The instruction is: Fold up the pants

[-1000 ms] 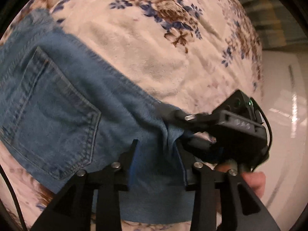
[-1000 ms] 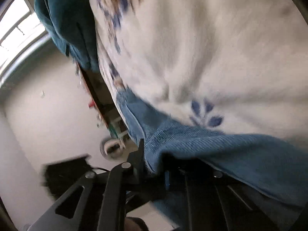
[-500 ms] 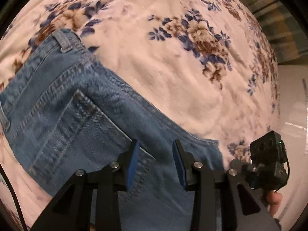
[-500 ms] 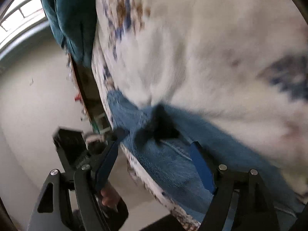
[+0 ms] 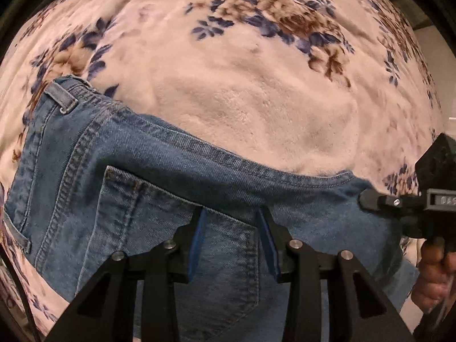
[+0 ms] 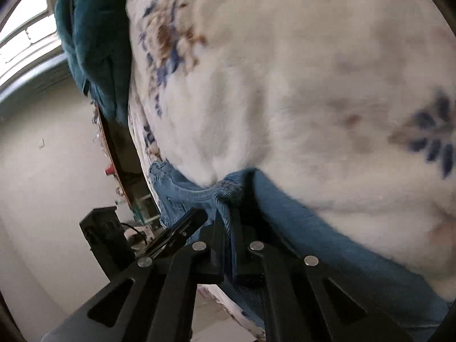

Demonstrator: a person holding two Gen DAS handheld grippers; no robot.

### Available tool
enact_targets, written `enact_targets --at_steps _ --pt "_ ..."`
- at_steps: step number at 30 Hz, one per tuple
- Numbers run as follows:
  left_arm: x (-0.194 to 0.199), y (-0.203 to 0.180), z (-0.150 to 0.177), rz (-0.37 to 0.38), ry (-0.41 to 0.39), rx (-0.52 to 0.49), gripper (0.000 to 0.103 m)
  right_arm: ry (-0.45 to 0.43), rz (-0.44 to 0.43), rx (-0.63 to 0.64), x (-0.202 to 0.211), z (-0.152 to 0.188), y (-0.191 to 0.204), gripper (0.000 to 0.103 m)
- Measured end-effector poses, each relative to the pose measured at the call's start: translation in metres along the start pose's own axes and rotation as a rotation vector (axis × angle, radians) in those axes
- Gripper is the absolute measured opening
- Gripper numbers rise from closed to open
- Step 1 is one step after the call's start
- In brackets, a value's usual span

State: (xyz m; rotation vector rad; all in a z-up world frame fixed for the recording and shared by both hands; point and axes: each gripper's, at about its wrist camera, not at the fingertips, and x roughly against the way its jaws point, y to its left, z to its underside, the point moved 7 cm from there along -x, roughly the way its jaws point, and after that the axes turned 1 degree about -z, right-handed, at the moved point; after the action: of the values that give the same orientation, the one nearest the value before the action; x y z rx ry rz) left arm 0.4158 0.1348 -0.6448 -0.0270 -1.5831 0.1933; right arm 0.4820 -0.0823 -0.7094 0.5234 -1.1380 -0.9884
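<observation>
Blue denim pants (image 5: 148, 188) lie on a cream floral blanket (image 5: 256, 91), back pocket and waistband up. My left gripper (image 5: 231, 222) is open and empty, its blue-padded fingers hovering over the back pocket. My right gripper (image 6: 228, 222) is shut on a bunched edge of the pants (image 6: 228, 191) near the bed's side. It also shows at the right of the left wrist view (image 5: 367, 198), touching the denim's edge, held by a hand.
A teal cushion or cloth (image 6: 94, 42) lies at the far end of the bed. Beyond the bed edge there is a pale wall (image 6: 42, 171), a window (image 6: 25, 37) and some clutter. The left gripper's body (image 6: 105, 233) shows beside the bed.
My left gripper let go of the denim and opened, then moved over the back pocket. My right gripper opened half a second ago and has since shut on the pants' edge.
</observation>
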Motion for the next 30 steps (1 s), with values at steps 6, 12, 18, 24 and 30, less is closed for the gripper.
enact_targets --at_steps 6,12,18,24,30 --pt "0.001 0.002 0.004 0.025 0.029 0.027 0.036 -0.095 0.027 0.038 0.045 -0.008 0.006 0.008" --pt "-0.004 0.006 -0.008 0.050 0.046 0.029 0.036 -0.044 0.360 0.197 0.092 0.025 -0.029 0.050" --pt "0.000 0.002 -0.004 0.022 0.039 0.033 0.036 -0.046 0.241 0.276 0.112 0.052 -0.028 0.050" --pt "0.013 -0.014 -0.002 -0.029 0.015 0.001 0.037 -0.074 0.314 0.314 0.099 0.060 -0.037 0.003" --pt "0.019 -0.030 0.004 -0.095 0.004 -0.075 0.037 -0.187 0.304 0.156 0.101 0.044 -0.058 0.003"
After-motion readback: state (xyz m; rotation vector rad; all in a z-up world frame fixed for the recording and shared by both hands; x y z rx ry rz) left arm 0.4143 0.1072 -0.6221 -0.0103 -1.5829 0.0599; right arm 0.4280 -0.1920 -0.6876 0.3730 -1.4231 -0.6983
